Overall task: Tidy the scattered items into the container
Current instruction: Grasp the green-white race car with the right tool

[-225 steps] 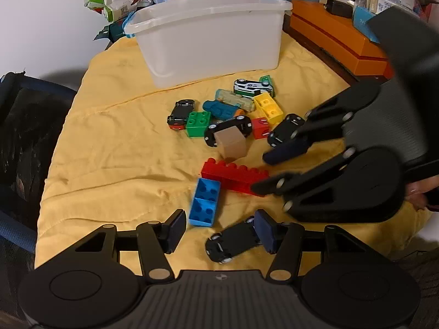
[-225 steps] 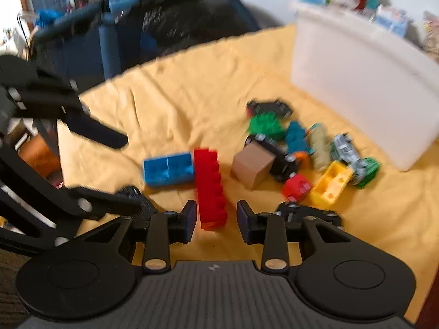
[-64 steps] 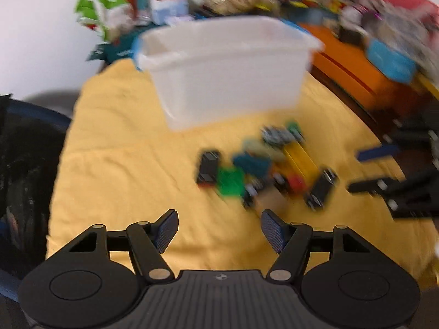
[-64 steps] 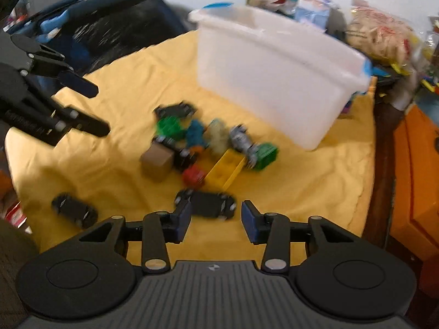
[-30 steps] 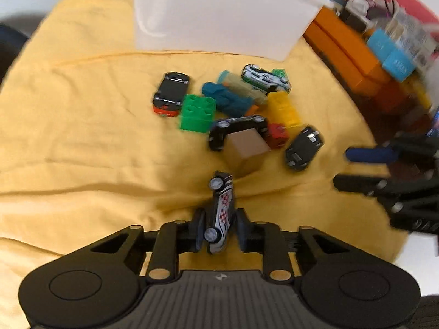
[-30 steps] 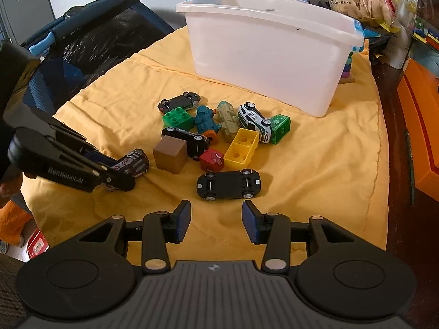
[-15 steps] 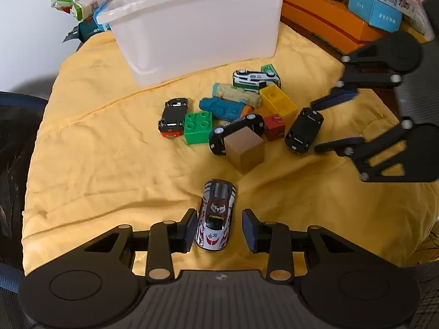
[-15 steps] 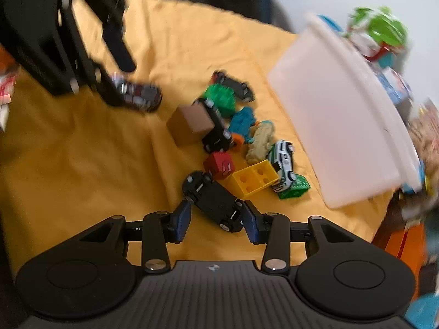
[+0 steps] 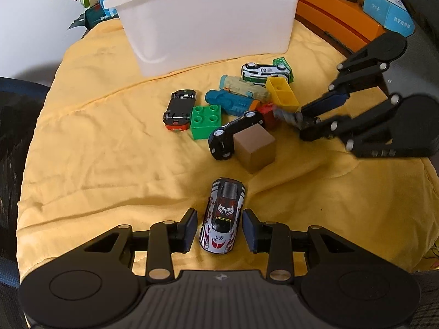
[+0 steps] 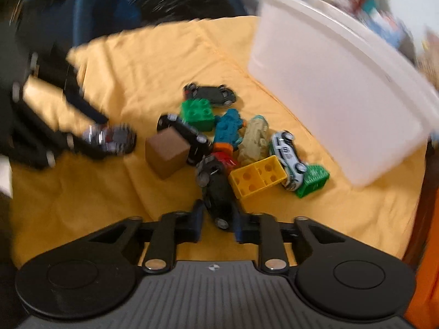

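Between left gripper [image 9: 219,229] fingers, parted: silver race car [image 9: 222,217], untouched on yellow cloth [image 9: 96,150] | right gripper [image 10: 216,223]: narrowed around black car [image 10: 219,192], grip unclear | advice: centre, close squarely, lift over white bin [image 9: 208,19] rim.

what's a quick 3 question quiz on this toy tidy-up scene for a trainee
1. True or false: the silver race car lies between the left gripper fingers, with gaps on both sides.
2. Which toy is the right gripper closed around?
3. The brown cube touches which toy: A green brick, B black car, C yellow brick?

Key: 1 true; 2 a dark toy car; 3 B.
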A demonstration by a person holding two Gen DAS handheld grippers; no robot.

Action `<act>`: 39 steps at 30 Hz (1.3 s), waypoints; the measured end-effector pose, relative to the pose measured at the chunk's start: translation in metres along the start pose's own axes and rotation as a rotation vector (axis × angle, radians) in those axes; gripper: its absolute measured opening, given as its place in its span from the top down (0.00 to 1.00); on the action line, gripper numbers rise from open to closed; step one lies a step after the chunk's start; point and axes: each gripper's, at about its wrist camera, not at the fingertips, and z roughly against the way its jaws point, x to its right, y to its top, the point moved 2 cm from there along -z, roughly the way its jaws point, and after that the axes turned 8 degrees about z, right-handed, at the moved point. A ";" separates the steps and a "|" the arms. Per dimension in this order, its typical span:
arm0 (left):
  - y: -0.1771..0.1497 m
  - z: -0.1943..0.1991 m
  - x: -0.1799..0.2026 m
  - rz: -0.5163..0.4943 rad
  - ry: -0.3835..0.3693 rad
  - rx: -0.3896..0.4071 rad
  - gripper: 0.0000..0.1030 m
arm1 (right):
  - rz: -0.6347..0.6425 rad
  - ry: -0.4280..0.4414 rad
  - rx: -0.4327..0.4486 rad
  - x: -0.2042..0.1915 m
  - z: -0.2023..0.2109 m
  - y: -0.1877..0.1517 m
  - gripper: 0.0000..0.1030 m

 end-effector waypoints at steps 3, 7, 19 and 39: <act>0.001 0.000 -0.001 0.004 -0.005 0.001 0.61 | -0.236 0.101 0.030 0.012 0.012 -0.006 0.81; 0.000 0.001 -0.001 -0.002 -0.002 0.002 0.61 | -0.489 0.234 0.037 0.014 0.024 -0.022 0.81; 0.004 -0.005 0.000 -0.009 -0.021 0.001 0.61 | -0.748 0.177 -0.003 0.013 0.020 -0.057 0.64; -0.004 -0.011 0.003 -0.006 -0.044 0.024 0.67 | -0.434 -0.148 -0.109 -0.052 0.007 -0.023 0.68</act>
